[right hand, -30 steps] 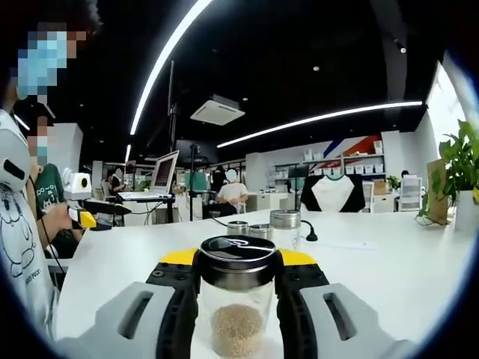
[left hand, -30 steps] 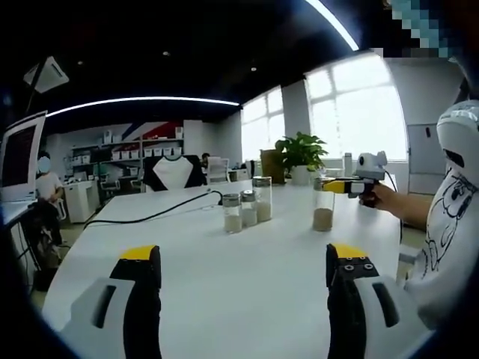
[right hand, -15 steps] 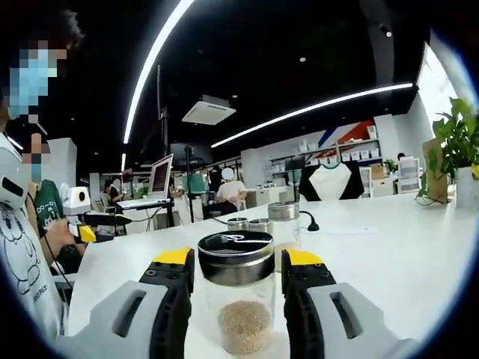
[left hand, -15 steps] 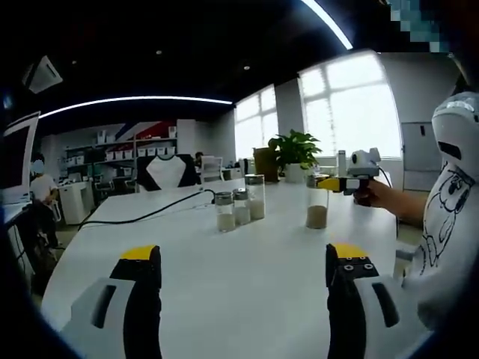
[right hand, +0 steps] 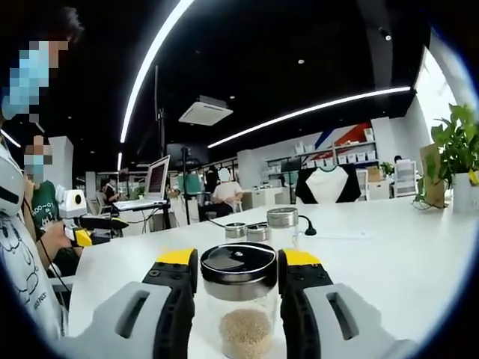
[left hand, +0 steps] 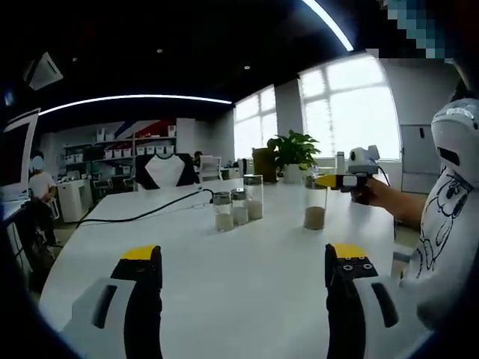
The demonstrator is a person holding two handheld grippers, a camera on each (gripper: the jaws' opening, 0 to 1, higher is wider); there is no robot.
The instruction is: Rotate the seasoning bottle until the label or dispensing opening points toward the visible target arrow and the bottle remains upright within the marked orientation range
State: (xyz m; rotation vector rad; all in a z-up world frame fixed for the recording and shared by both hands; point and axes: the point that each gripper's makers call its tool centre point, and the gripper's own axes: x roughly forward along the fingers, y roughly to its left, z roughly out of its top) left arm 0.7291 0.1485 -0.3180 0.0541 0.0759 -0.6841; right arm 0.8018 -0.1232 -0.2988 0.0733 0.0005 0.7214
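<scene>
The seasoning bottle (right hand: 239, 303) is a clear glass jar with a dark metal lid and tan grains at its bottom. It stands upright on the white table (right hand: 389, 262). My right gripper (right hand: 238, 262) is shut on the bottle, one jaw against each side of the lid. From the left gripper view the same bottle (left hand: 315, 207) stands far right on the table, with the right gripper (left hand: 334, 180) at its top, held by a hand. My left gripper (left hand: 243, 262) is open above bare tabletop, well short of the bottle. No arrow mark is visible.
Three more glass shaker bottles (left hand: 238, 206) stand grouped mid-table, also behind the held one as shakers (right hand: 262, 226). A black cable (left hand: 142, 217) runs across the table. A potted plant (left hand: 293, 153) stands at the far edge. People sit at desks beyond.
Half a second ago the right jaws stood slightly off the lid; now they lie against it. The left gripper view has shifted a little; the bottles stay put.
</scene>
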